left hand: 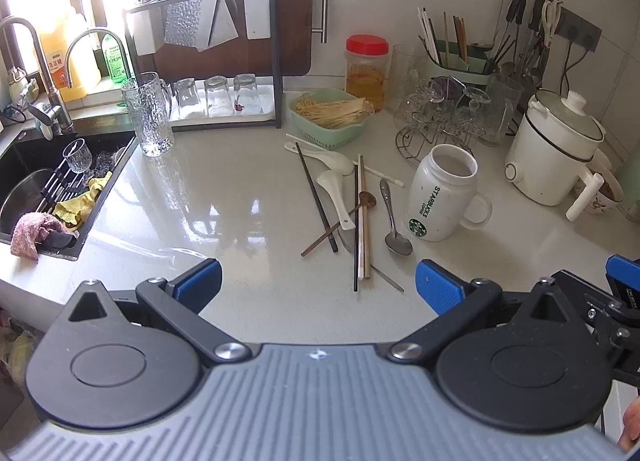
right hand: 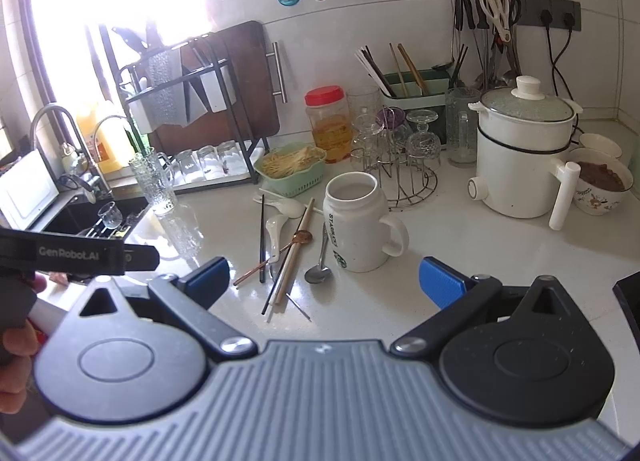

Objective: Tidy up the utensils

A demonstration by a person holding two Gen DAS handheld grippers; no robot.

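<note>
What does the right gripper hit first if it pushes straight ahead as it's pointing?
Probably the white Starbucks mug: it stands upright just past the open right gripper, near its centre line. The metal spoon lies against the mug's base and might be touched first if the fingers run low; depth is unclear.

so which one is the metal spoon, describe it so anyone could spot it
Start at the white Starbucks mug on the counter. Just left of its base lies the metal spoon, bowl towards the camera. It is the only shiny steel piece; the neighbouring spoons are white ceramic or brown.

counter (left hand: 224,197) left of utensil pile (left hand: 352,213): free | right: blocked, mug (left hand: 442,193)
</note>
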